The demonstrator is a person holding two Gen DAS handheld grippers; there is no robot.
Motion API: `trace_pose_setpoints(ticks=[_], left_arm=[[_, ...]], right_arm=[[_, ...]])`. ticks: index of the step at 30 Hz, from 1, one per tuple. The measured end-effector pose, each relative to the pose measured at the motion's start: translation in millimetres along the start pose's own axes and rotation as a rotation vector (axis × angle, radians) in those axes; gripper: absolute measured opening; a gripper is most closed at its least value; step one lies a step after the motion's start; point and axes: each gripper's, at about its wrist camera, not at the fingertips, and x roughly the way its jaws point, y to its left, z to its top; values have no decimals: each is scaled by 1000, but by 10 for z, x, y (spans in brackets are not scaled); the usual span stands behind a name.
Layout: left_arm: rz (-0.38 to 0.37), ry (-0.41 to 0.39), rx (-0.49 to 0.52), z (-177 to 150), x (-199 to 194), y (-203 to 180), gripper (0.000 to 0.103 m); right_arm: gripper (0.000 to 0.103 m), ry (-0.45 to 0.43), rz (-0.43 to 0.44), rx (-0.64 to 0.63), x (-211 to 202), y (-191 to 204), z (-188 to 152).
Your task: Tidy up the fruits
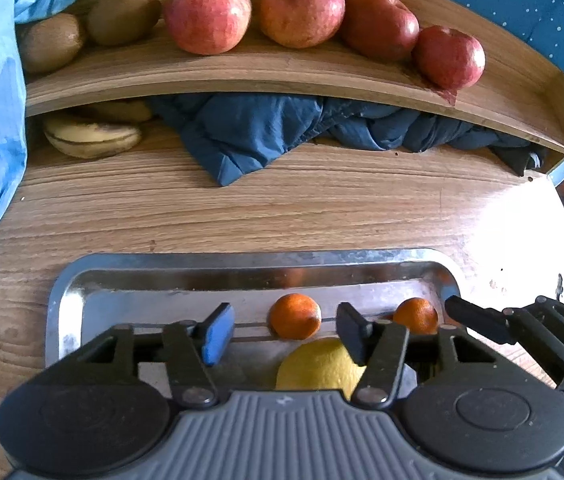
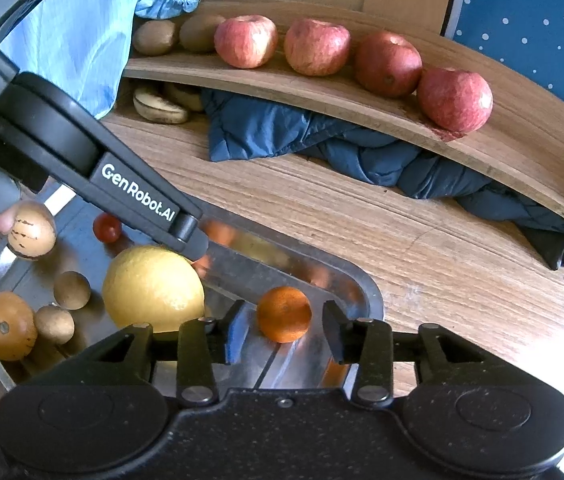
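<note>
A metal tray (image 2: 370,300) sits on the worktop (image 1: 322,208), in front of a raised shelf (image 1: 242,76). On the shelf, four apples (image 1: 302,12) stand in a row, with two kiwis (image 1: 122,14) to their left. Under the shelf lie bananas (image 1: 90,136) at the left and a bundled cloth (image 1: 250,136) to their right. In the tray, a lemon (image 2: 154,288) lies left of a mandarin (image 2: 284,314); a second mandarin (image 1: 295,316) sits behind the lemon.

Sunlit wooden table (image 1: 322,208) under a curved wooden shelf (image 1: 282,76).
</note>
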Motion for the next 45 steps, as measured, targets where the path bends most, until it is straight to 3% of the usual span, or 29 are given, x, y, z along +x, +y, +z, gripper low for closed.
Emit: trace_pose_setpoints(ticks=[8,15,21,26,45], left_arm=[[17,-29,-17,6,-98,9,84],[54,-53,-46,16,-158,37,99],[92,-65,-72,25,-201,76,102],[114,-78,-81,-1,-254,97,102],[166,-138,-92,-244,-512,126,102]], right_arm=[[58,-22,-26,23,-102,-11,-12],[82,-57,-53,80,-205,-91,-7],[98,-78,-64,136,-270,-172,-26],[102,-90,-71,146,-325,-184,-35],[102,-157,-76,179,-645,-151,-183]])
